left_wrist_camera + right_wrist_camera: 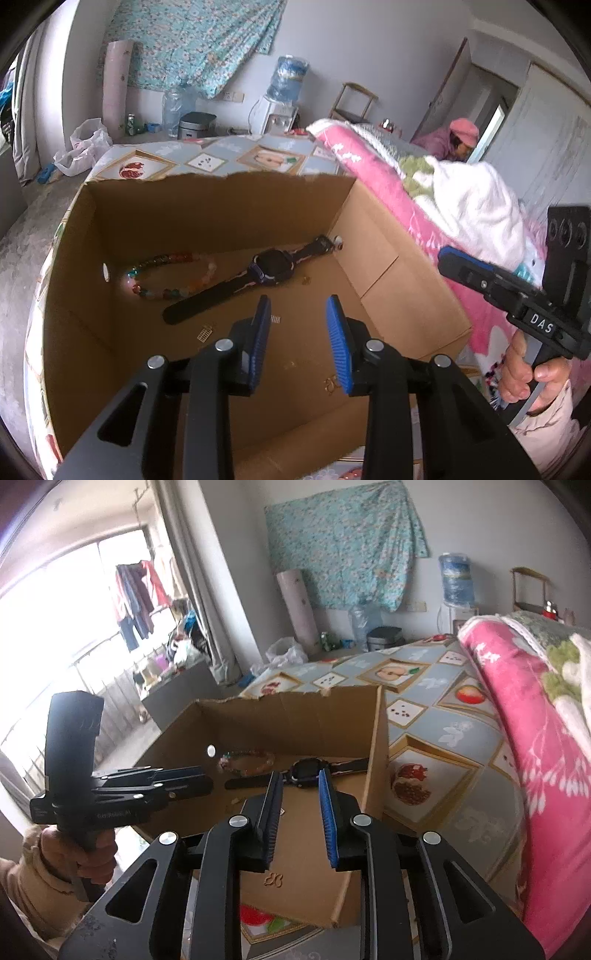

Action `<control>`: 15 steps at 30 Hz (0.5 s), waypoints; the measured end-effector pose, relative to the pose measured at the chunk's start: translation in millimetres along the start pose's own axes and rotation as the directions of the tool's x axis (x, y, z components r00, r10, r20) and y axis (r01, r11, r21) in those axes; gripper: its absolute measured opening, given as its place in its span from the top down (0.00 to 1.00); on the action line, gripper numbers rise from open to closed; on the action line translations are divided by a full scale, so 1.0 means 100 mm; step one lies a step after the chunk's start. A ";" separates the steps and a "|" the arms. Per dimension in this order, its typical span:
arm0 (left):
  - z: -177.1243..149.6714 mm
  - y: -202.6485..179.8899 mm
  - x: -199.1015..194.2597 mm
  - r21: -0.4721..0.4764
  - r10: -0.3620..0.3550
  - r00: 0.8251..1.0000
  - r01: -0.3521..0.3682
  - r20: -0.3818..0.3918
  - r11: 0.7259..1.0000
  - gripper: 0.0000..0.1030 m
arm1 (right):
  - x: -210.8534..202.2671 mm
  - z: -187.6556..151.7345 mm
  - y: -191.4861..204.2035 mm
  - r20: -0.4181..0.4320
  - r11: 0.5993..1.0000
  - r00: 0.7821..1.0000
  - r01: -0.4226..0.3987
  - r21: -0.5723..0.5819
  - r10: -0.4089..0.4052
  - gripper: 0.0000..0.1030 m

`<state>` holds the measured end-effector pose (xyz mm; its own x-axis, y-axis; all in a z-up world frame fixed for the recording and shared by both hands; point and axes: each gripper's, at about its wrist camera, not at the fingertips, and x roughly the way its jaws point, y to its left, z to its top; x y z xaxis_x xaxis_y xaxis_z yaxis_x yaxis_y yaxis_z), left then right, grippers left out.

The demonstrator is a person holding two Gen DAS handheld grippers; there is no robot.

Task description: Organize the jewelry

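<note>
An open cardboard box (388, 280) stands on a bed. Inside lie a dark watch (271, 271), a coloured bead bracelet (173, 273), small gold trinkets (205, 334) and a gold clasp piece (331, 384). My left gripper (297, 317) is open and empty, hovering over the box floor. My right gripper (299, 786) is open and empty above the box's near right part; the watch (306, 770), bracelet (247, 762) and a gold piece (274, 879) show beyond it. The right tool shows at the right of the left wrist view (517, 291), the left tool in the right wrist view (110, 794).
The box (376, 746) sits on a fruit-patterned bedspread (443, 716). A rolled pink blanket (535, 738) lies to the right. A person in a pink cap (461, 138) is by the far door. A water dispenser (284, 96) stands at the wall.
</note>
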<state>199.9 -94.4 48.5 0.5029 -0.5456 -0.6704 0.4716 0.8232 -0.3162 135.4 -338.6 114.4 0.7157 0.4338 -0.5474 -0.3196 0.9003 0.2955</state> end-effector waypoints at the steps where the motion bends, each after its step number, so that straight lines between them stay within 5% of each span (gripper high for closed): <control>1: 0.00 0.01 -0.06 -0.006 -0.004 1.000 0.004 0.014 1.000 0.71 | -0.03 0.00 -0.02 0.007 1.000 1.000 0.004 0.009 -0.004 0.77; 9: -0.09 0.09 -0.55 -0.019 0.015 0.993 -0.013 0.117 1.000 0.66 | -0.33 -0.14 -0.12 0.046 0.996 0.999 0.002 0.085 -0.006 0.76; 15: -0.39 0.30 -0.97 -0.032 0.107 0.982 -0.103 0.158 0.994 0.56 | -0.55 -0.38 -0.10 0.037 0.995 0.999 0.002 0.100 -0.006 0.72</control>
<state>136.8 -10.7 78.4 0.6585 -0.4726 -0.5857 0.3941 0.8796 -0.2666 75.6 -369.8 111.6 0.7399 0.4268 -0.5199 -0.2543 0.8930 0.3712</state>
